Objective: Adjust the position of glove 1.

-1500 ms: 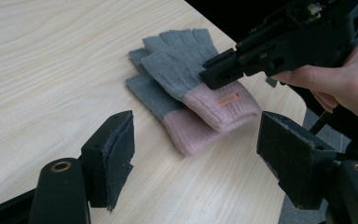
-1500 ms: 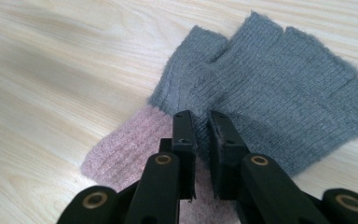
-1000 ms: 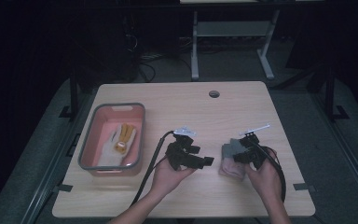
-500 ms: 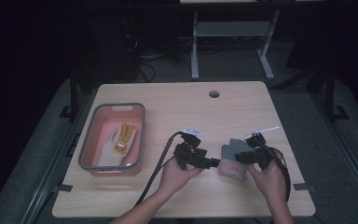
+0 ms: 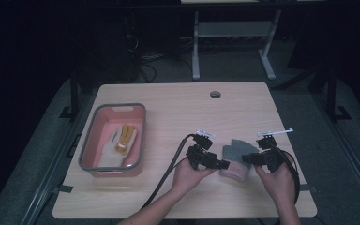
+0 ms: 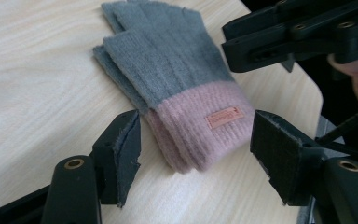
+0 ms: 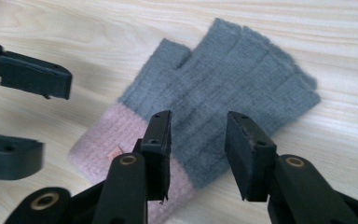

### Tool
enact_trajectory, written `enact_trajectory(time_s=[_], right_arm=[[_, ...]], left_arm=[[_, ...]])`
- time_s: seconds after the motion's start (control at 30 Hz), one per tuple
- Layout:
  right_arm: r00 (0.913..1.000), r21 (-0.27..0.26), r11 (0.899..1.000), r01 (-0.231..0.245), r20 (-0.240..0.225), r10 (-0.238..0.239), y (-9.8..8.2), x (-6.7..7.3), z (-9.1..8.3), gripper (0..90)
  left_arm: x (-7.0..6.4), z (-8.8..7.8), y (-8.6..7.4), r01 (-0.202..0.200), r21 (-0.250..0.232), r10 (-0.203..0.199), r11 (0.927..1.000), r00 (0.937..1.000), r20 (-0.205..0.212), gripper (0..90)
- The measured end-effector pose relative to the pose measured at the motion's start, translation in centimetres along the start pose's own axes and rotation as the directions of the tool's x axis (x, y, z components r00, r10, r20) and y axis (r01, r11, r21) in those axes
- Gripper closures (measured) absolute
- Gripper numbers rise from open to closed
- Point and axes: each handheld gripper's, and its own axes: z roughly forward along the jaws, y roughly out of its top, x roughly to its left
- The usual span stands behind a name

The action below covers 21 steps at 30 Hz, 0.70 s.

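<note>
Grey-pink gloves [image 5: 236, 157] lying on desk [image 5: 178, 112]; left tool [image 6: 193, 156] closing, straddling cuff untouched; right tool [image 7: 198, 149] opening, gripping nothing.

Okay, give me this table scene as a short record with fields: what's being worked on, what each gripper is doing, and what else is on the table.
item in work: grey and pink gloves, stacked flat on the table
left gripper: jaws have just been closing; open, either side of the pink cuff, pads not pressing
right gripper: jaws have just been opening; open, over the grey part, nothing gripped
bin: pink with a grey rim, at the table's left side
in the bin: a white and yellow item, too small to identify
</note>
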Motion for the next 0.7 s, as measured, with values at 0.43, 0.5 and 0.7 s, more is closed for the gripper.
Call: enact_trajectory(time_s=[0.43,0.5,0.7], right_arm=[[0.9981,0.02,0.998,-0.056,-0.023,0.057,-0.7,-1.3,0.8,58.1],[0.9972,0.025,0.997,-0.069,-0.026,0.07,-0.9,-1.5,1.0,57.6],[0.9935,0.043,0.994,-0.104,-0.042,0.106,-1.1,-2.0,1.3,56.2]], left_arm=[[0.6,2.1,0.0,0.049,0.04,-0.047,0.998,0.9983,-0.034,39.6],[0.6,2.3,-0.1,0.044,0.054,-0.042,0.9976,0.9983,-0.042,40.2],[0.5,2.8,-0.4,0.048,0.08,-0.045,0.9956,0.9979,-0.048,41.3]])
